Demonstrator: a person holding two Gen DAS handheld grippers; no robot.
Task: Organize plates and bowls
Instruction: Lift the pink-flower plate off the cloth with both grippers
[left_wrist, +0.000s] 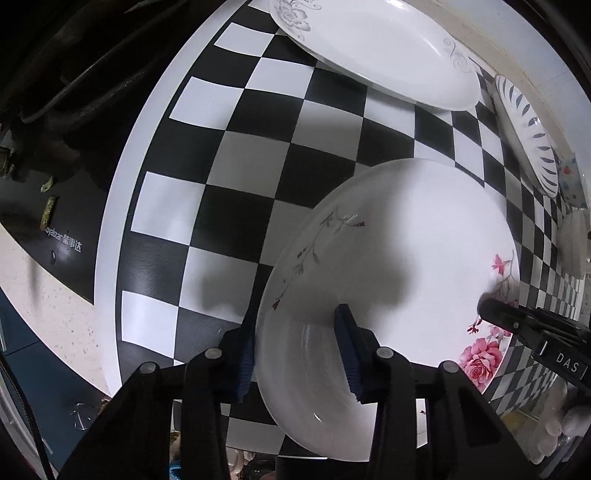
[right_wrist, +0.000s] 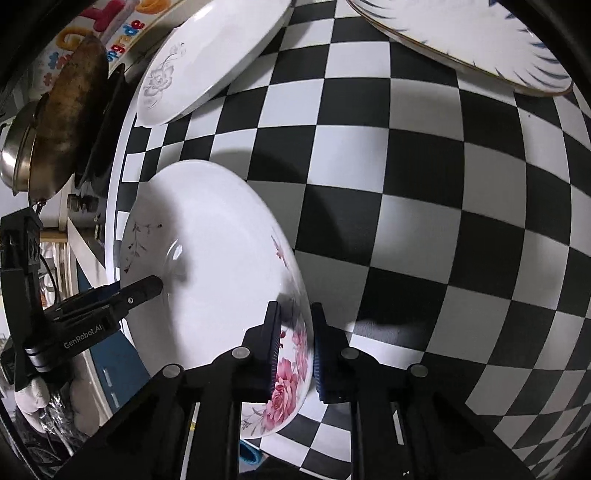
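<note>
A white plate with pink roses (left_wrist: 417, 258) (right_wrist: 221, 266) is held tilted above the black-and-white checkered mat (left_wrist: 229, 155) (right_wrist: 424, 192). My left gripper (left_wrist: 299, 343) is shut on its left rim, one pad on each face. My right gripper (right_wrist: 295, 343) is shut on the opposite rim beside the rose print; its finger also shows in the left wrist view (left_wrist: 509, 321). A white plate with a grey flower (left_wrist: 373, 48) (right_wrist: 210, 62) lies at the far side. A blue-leaf-patterned plate (left_wrist: 528, 133) (right_wrist: 472, 37) lies to its right.
A small patterned bowl (left_wrist: 570, 181) and a white dish (left_wrist: 572, 243) sit at the mat's right edge. A black stove (left_wrist: 62, 155) lies left of the mat, with a metal wok (right_wrist: 55, 125) on it. The counter edge runs along the mat's left side.
</note>
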